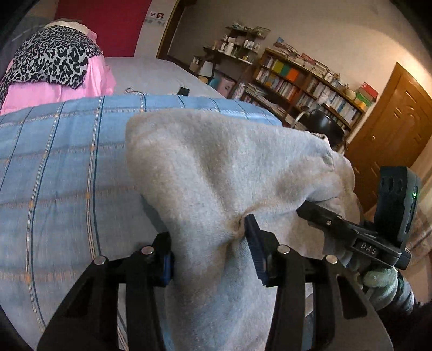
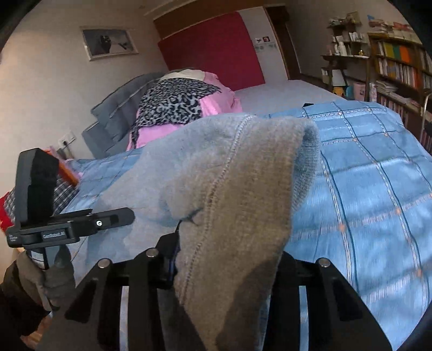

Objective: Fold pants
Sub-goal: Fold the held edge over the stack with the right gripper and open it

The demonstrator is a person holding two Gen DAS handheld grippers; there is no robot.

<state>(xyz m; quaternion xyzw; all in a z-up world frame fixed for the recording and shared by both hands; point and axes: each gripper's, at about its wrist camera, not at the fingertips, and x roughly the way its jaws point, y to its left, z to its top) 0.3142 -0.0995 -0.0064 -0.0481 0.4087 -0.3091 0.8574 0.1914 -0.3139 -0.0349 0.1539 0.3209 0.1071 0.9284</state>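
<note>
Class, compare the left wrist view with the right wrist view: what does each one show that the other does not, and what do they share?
Only the left wrist view: a brown wooden door, a black chair, and the right gripper seen from the side.

Only the right wrist view: a framed picture on the wall, grey pillows, and the left gripper from the side.

Both: the grey pants pinched in each gripper, the blue checked bedspread, the leopard-print cloth on pink fabric, the red panel and the bookshelf.
</note>
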